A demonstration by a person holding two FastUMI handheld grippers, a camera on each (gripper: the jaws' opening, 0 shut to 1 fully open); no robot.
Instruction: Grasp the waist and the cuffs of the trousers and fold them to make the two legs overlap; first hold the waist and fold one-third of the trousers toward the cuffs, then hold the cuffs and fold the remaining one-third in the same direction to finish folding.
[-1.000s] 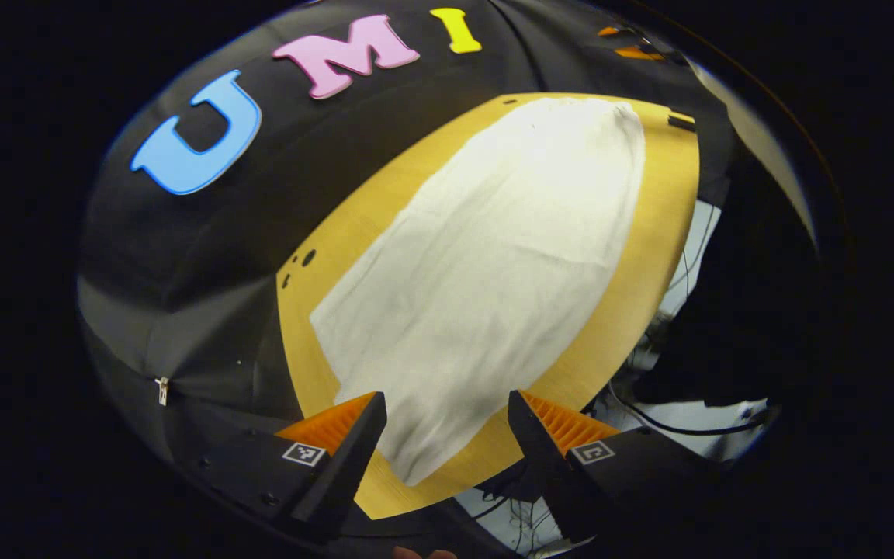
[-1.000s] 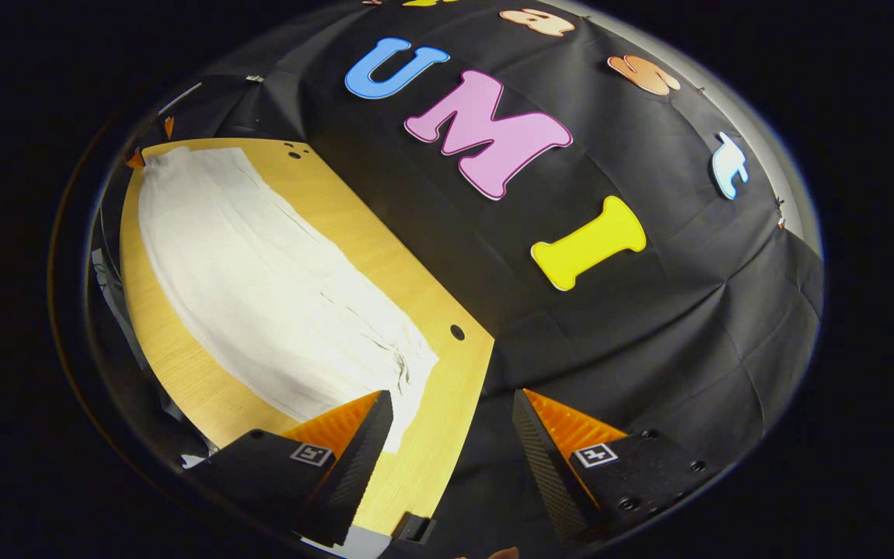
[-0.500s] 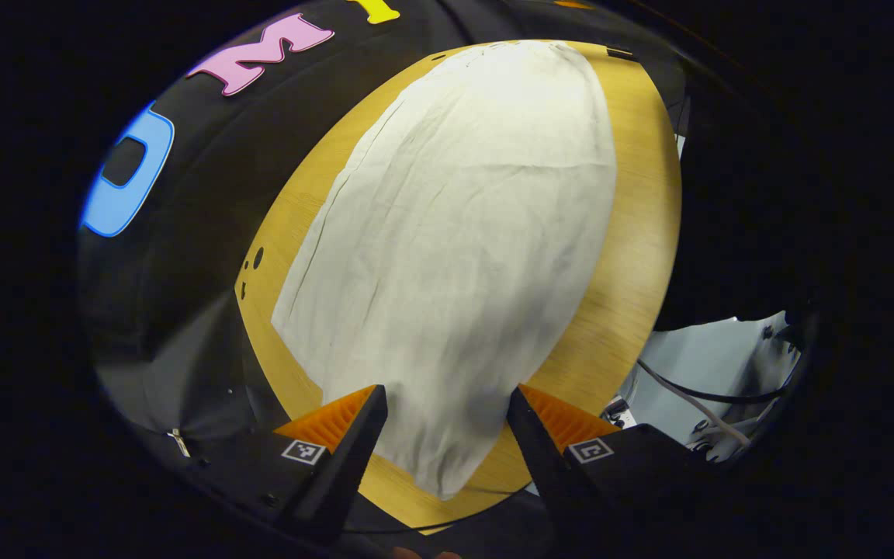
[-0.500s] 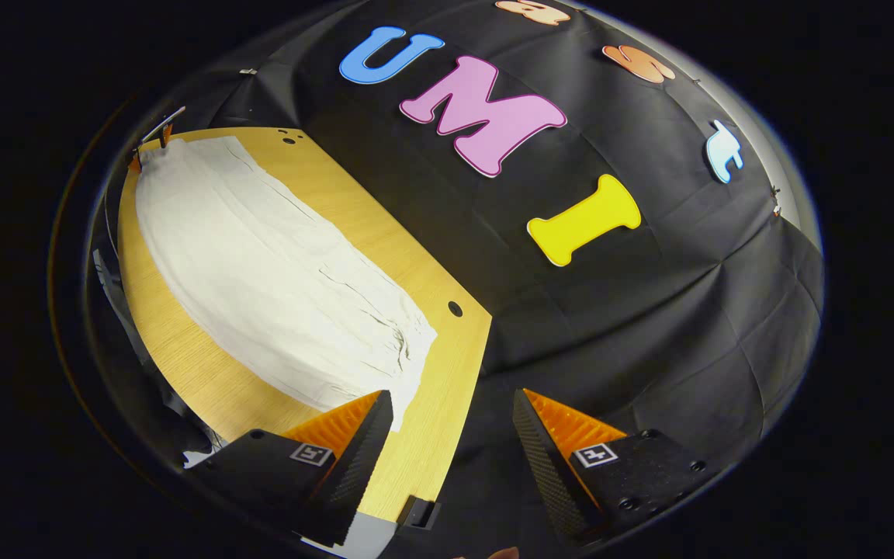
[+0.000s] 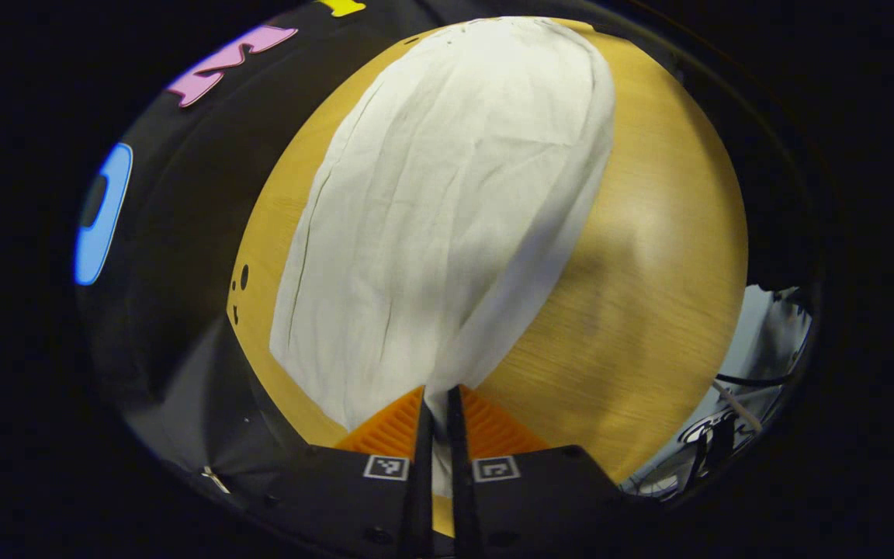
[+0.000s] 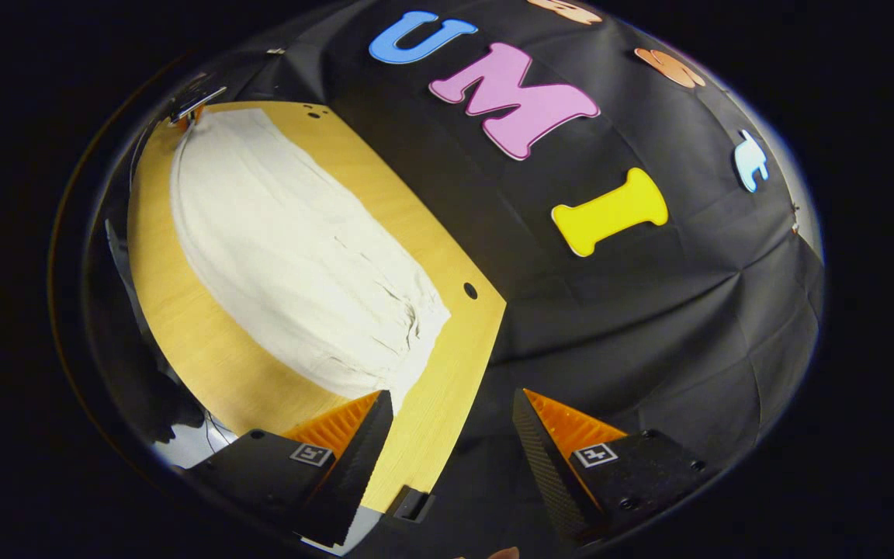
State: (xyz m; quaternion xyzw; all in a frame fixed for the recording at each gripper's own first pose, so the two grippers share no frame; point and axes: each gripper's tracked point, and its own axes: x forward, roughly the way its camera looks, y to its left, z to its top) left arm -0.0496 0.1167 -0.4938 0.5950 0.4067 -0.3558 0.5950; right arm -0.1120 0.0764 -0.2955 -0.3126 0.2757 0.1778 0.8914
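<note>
Pinching a corner of the white trousers [image 5: 447, 202], the left gripper [image 5: 438, 404] has both fingers clamped on the cloth. The right gripper [image 6: 451, 423] hangs wide open, holding nothing. Wrinkly fabric stretches across the wooden table [image 5: 649, 256].

Trousers [image 5: 447, 202] hem hidden between left gripper [image 5: 435, 411] fingers

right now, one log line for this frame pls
left gripper: shut on trousers end | right gripper: open, off cloth | trousers: flat on table
</note>
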